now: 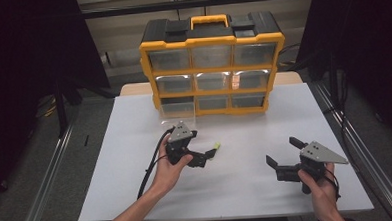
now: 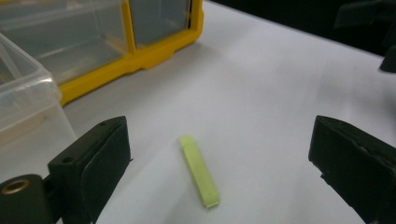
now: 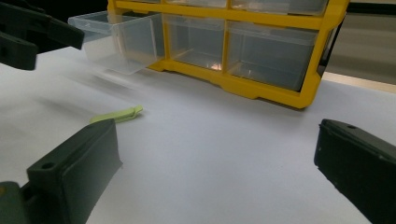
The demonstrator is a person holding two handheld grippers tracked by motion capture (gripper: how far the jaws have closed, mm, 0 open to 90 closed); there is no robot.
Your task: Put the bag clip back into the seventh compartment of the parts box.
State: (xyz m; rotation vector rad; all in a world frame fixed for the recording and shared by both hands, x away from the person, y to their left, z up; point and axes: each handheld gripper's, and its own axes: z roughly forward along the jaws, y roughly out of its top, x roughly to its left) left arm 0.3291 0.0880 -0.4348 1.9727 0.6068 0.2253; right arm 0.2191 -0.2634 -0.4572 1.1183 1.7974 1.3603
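Green stick (image 2: 199,171) between left fingers (image 2: 100,161)

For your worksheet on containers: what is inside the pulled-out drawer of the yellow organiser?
The drawer looks empty through its clear walls; the right gripper view shows no item. Its back end, inside the organiser, is hidden.

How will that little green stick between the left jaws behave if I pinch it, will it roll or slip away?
The green stick looks flat-sided and lies flat on the white table, so it probably slides rather than rolls. It seems small and thin, likely very light. The left gripper is open, straddling it; a low grip may be needed.
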